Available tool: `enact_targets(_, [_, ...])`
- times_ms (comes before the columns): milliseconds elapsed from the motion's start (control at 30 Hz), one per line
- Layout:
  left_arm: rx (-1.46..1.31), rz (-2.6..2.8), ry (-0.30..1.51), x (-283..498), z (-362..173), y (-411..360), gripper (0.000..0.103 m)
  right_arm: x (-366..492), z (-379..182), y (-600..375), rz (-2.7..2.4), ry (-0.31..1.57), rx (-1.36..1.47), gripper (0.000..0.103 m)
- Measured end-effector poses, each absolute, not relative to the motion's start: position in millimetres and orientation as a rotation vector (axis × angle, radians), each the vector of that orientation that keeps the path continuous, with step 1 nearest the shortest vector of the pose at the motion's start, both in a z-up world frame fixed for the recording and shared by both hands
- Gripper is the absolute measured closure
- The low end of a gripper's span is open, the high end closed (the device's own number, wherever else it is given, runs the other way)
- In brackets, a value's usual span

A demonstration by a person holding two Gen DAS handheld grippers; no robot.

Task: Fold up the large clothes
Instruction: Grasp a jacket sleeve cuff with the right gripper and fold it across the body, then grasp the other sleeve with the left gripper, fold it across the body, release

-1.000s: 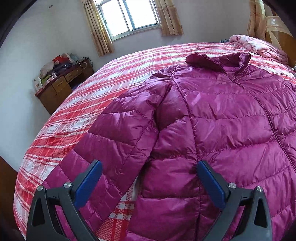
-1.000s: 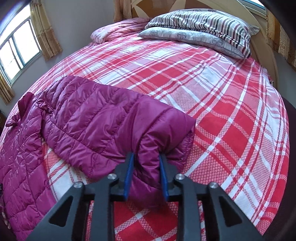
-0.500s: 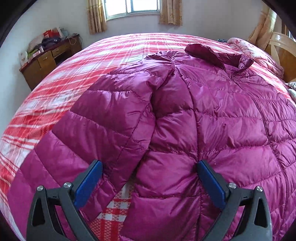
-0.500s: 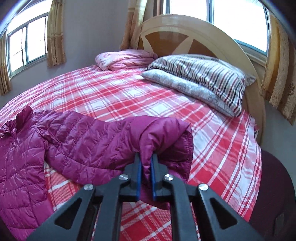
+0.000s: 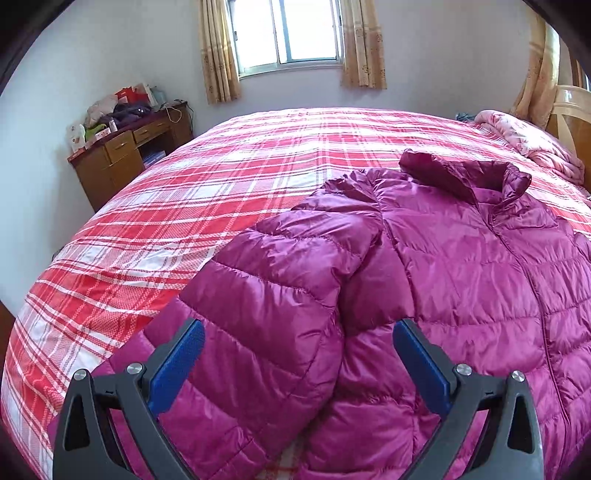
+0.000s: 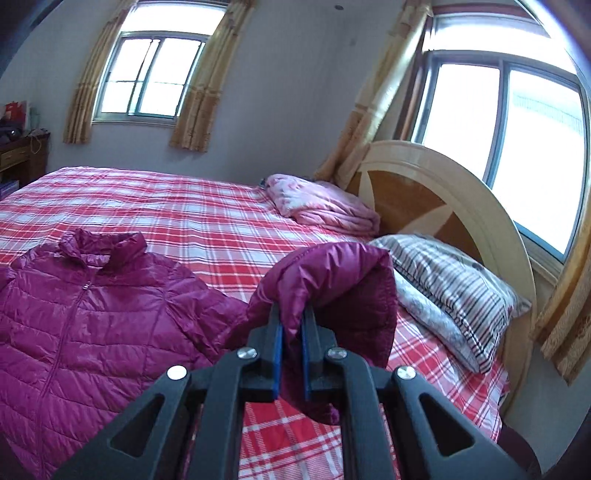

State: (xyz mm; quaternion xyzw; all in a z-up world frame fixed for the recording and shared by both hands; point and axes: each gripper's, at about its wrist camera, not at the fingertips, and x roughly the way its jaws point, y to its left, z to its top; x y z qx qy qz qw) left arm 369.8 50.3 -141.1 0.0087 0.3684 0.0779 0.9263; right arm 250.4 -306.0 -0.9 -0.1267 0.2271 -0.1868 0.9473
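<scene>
A magenta quilted puffer jacket (image 5: pixel 461 266) lies front up on the red plaid bed (image 5: pixel 221 192), zip closed, collar toward the far side. My left gripper (image 5: pixel 295 354) is open, its blue pads on either side of the jacket's left sleeve (image 5: pixel 280 295), which lies flat beside the body. My right gripper (image 6: pixel 291 332) is shut on the cuff end of the other sleeve (image 6: pixel 332 273) and holds it raised above the bed. The jacket body (image 6: pixel 85 314) shows at the left of the right wrist view.
A wooden desk (image 5: pixel 129 155) with clutter stands by the far wall left of the bed. A folded pink quilt (image 6: pixel 321 206), striped pillows (image 6: pixel 454 288) and a curved wooden headboard (image 6: pixel 443 184) are at the bed's head. Curtained windows (image 5: pixel 288 33) are in the walls.
My right gripper has closed tight on the sleeve end and lifted it up off the bed. My left gripper has stayed open and shifted over the left sleeve, tilting upward.
</scene>
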Motion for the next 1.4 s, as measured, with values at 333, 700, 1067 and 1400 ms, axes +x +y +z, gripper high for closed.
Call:
enact_targets(333, [-0.029, 0.147, 0.762, 370.4, -155.1, 56.9, 0.001, 288.1, -16.2, -207.5, -0.218, 0.440, -0.428, 0.093])
enact_targets(700, [-0.078, 0.145, 0.776, 369.1, -159.9, 63.8, 0.001, 324.6, -83.8, -124.4, -0.069, 0.516, -0.506, 0.093])
enact_targets(1067, [-0.091, 0.162, 0.783, 368.1, -163.2, 67.7, 0.001, 329.6, -134.7, -88.0, 0.063, 0.614, -0.475, 0.092])
enact_targets(1400, [-0.114, 0.204, 0.776, 366.7, -158.6, 76.3, 0.001, 274.7, -125.8, -102.2, 0.252, 0.649, -0.423, 0.026])
